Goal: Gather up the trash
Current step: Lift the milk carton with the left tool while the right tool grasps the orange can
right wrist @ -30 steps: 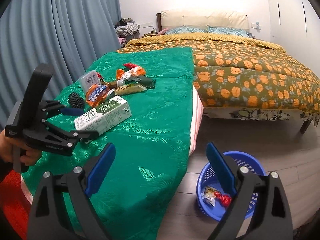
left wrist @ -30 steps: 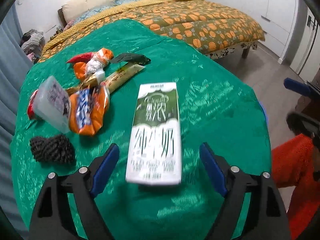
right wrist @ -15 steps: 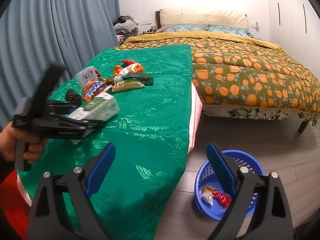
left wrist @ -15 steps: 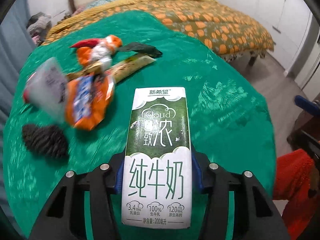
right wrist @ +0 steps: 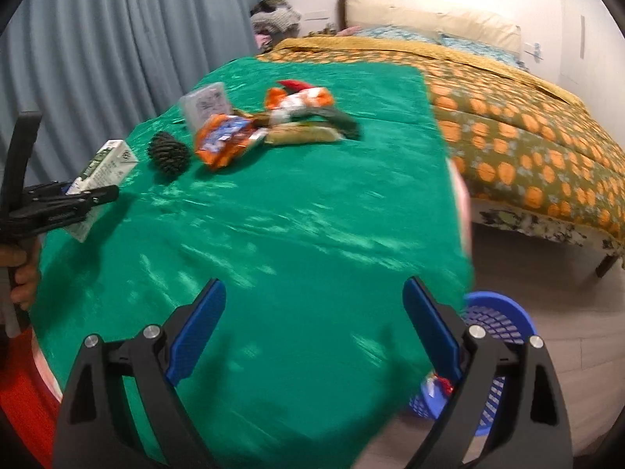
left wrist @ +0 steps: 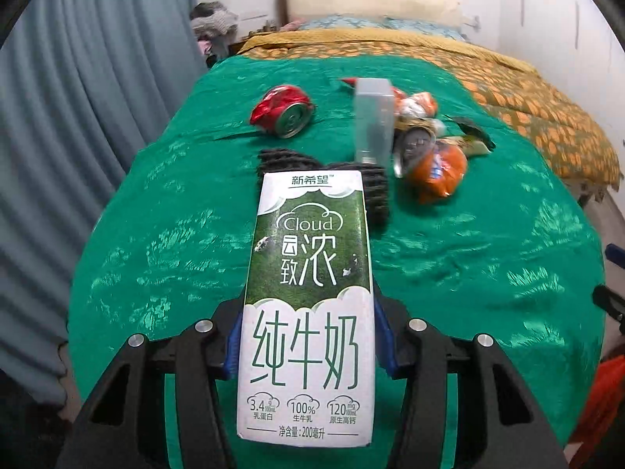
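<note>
- A round blue plastic lattice basket (right wrist: 504, 322) stands on the floor just beside the table's (right wrist: 297, 211) green-cloth corner; a small wrapper with a red part (right wrist: 439, 383) lies inside it.
- The left hand-held gripper (left wrist: 306, 346) is clamped on a green-and-white rectangular milk carton (left wrist: 308, 285), its blue pads against the carton's two long sides.
- The carton is held above the table, long axis running along the fingers, its brand-name end pointing away toward a black pine cone (left wrist: 375, 187).
- The right hand-held gripper (right wrist: 314, 322) has its jaws wide apart, nothing between them, over the table's near edge.
- Further along the table lie a crushed red can (left wrist: 282, 111), a clear plastic box (left wrist: 374, 119) and orange snack wrappers (left wrist: 437, 166).
</note>
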A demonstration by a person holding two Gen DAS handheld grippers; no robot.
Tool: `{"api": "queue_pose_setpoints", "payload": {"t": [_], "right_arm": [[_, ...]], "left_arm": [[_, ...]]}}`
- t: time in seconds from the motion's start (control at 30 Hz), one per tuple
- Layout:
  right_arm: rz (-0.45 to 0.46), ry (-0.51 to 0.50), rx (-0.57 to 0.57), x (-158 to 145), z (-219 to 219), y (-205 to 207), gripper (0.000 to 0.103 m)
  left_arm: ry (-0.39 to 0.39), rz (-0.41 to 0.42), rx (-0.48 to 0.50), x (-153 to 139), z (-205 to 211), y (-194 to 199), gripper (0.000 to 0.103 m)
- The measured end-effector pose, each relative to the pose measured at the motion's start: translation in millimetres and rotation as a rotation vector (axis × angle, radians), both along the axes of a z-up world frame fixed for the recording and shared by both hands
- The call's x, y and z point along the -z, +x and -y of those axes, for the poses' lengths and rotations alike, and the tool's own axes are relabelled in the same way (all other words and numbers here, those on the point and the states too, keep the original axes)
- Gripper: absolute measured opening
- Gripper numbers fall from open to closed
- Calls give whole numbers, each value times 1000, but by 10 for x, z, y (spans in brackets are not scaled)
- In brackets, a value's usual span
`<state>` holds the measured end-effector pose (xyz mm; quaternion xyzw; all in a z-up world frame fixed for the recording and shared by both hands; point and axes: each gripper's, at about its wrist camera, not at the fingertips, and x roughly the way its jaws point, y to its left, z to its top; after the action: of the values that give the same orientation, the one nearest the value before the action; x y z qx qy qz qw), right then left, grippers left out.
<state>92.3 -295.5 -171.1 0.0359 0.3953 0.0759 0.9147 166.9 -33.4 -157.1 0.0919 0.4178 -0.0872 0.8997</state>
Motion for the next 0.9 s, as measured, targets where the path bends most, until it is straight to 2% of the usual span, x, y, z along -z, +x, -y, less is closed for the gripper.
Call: {"api": "queue_pose_setpoints", "payload": {"t": [0.07,0.13,0.3,0.37,0.43,0.7,0.73,0.77,0.8,0.9], "right_arm": [[-18,30,-7,-39,-136,190,90],[-38,55,-18,-86,-315,457,90],[-61,62,-8,-126,-677,1086,90],[-83,88,23,-101,-767,1332,96],[-114,110,48,-49,-837,1530,97],[-166,198,146,120,-820,1896,97],[-173,208,147,136,-805,1911,92],[-178,211,145,139,-803,1919,77],[-179,217,138,142,-798,1922,71],[-161,206,100,96,-801,1884,67]], "left_arm": [[-27,-12,-13,23,-54,46,51],[-22,-14,-21,53,-73,61,52],[-47,-51,-30,145,-136,125,53],[-35,-51,-34,166,-154,130,59],[-25,-48,-41,187,-180,124,65],[-19,-53,-36,198,-228,145,71],[-21,-54,-36,196,-235,145,71],[-24,-55,-36,195,-241,146,71],[-27,-57,-35,194,-247,145,71],[-32,-59,-31,186,-251,146,71]]}}
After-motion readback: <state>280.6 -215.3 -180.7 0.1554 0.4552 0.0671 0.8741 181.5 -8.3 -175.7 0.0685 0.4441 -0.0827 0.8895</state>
